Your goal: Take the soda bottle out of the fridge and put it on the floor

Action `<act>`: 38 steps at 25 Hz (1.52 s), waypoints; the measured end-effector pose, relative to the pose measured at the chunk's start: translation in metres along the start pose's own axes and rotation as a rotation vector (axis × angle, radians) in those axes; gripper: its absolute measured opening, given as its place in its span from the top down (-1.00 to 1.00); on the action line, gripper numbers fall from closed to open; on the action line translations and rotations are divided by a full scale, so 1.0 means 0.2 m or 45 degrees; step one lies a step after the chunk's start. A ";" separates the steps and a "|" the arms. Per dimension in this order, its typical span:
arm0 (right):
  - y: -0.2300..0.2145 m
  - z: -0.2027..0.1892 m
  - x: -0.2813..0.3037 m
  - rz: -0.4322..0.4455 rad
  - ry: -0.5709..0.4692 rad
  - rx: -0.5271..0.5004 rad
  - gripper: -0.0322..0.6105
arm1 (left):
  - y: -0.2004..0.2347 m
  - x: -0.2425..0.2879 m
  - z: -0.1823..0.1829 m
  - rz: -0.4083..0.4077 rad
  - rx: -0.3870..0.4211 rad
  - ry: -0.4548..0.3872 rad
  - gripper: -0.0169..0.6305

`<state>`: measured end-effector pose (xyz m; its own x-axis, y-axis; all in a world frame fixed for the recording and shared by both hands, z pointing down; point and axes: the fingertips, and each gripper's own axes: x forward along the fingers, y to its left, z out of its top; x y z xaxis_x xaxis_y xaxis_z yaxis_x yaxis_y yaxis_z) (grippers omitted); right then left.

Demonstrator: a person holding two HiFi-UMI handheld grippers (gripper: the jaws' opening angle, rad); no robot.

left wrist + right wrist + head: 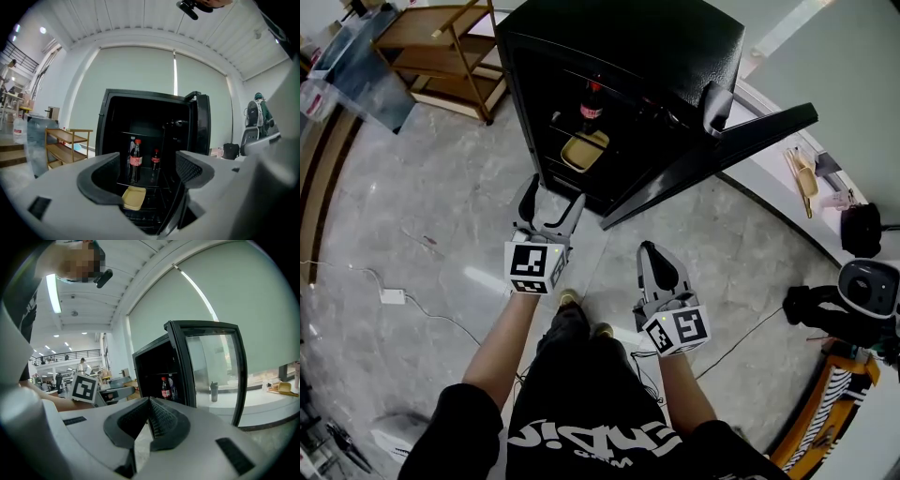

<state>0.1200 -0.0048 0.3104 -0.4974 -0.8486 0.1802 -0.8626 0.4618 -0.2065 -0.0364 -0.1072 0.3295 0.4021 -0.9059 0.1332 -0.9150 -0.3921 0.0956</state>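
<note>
A black mini fridge (628, 47) stands on the grey floor with its glass door (712, 159) swung open to the right. A red-capped soda bottle (592, 101) stands upright on the upper shelf, above a yellow tray (584, 150). In the left gripper view the bottle (135, 160) sits beside a second, smaller-looking bottle (155, 164). My left gripper (553, 195) is open and empty, a short way in front of the fridge opening and pointing at it (146, 161). My right gripper (649, 248) is shut on nothing, lower and to the right, near the door's edge (149, 399).
A wooden shelf cart (441, 56) stands to the left of the fridge. A white adapter (392, 296) with its cable lies on the floor at left. A black bag (861, 230) and a raised white ledge (769, 178) are at right. The person's shoes (570, 300) are below the grippers.
</note>
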 end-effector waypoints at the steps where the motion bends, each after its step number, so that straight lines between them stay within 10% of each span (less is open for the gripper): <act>1: -0.01 -0.01 0.00 -0.005 0.002 0.007 0.82 | 0.01 0.04 -0.02 -0.006 0.013 0.005 -0.17; 24: -0.14 -0.20 0.06 -0.093 0.108 0.066 0.82 | 0.25 1.24 -0.41 -0.030 0.179 0.159 -0.17; 38: -0.29 -0.31 0.00 -0.176 0.141 0.133 0.82 | 0.31 1.47 -0.47 -0.021 0.137 0.222 -0.03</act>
<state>0.1651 -0.0151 0.3818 -0.3872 -0.8658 0.3168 -0.9119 0.3089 -0.2702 0.0280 -0.3823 0.4674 0.4085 -0.8614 0.3019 -0.9028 -0.4300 -0.0052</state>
